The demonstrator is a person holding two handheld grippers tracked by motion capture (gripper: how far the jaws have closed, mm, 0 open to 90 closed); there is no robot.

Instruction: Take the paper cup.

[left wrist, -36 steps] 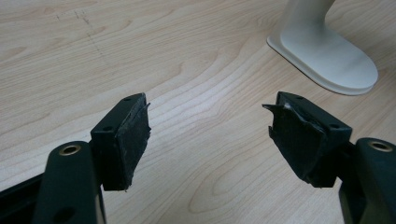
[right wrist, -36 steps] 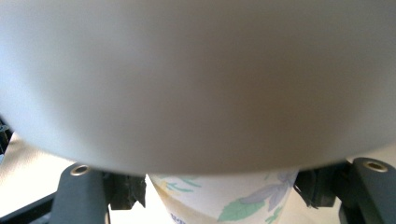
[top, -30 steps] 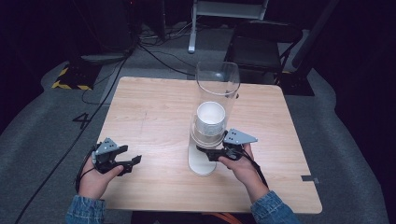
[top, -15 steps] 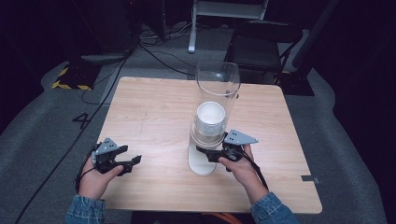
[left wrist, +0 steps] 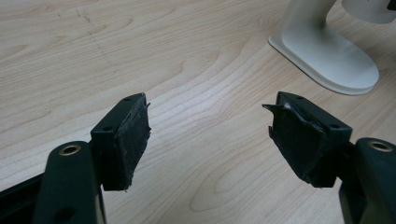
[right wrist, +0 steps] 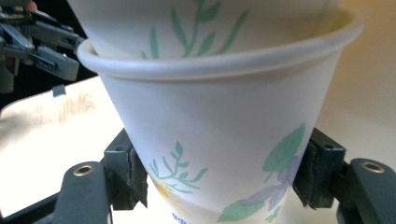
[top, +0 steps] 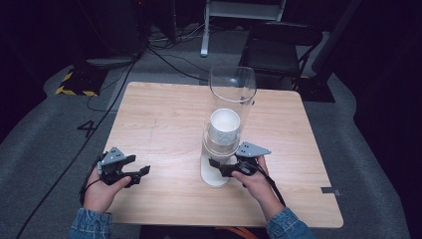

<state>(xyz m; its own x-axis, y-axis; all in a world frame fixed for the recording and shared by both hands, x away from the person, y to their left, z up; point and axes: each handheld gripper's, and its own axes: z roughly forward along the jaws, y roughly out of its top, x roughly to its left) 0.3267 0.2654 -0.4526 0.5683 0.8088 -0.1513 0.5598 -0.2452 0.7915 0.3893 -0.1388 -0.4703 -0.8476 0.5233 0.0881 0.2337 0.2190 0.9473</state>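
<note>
Pale wood grain all over this surface point(top: 164, 114), square-ish top sitting on grey carpet with cables snaking off toward 12 o'clock.

Starting over at 8 o'clock: the left tool point(top: 133, 172) is parked low near the front edge, held in the person's left hand point(top: 99, 191). Its jaws are spread wide apart with nothing between them, just bare wood showing in the gap in the left gripper view point(left wrist: 205, 140). The black pads point(left wrist: 133, 135) look pretty chewed up and ragged at the edges. Up at 1 o'clock in that same view you can see the white base point(left wrist: 327, 53) of the cup dispenser.

Moving toward the middle: the dispenser is a clear plastic tube point(top: 232, 94) standing upright on that white foot point(top: 214, 174), with a stack of paper cups point(top: 224, 127) inside, white with a green leaf print.

Then at about 5 o'clock of the surface, the right tool point(top: 221, 168) is in at the bottom of the tube, right hand point(top: 254, 179) behind it. In the right gripper view its jaws are pressed against both sides of the lowest cup point(right wrist: 219, 154), so it's clamped on that one, with the next cup nested just above it.
</note>
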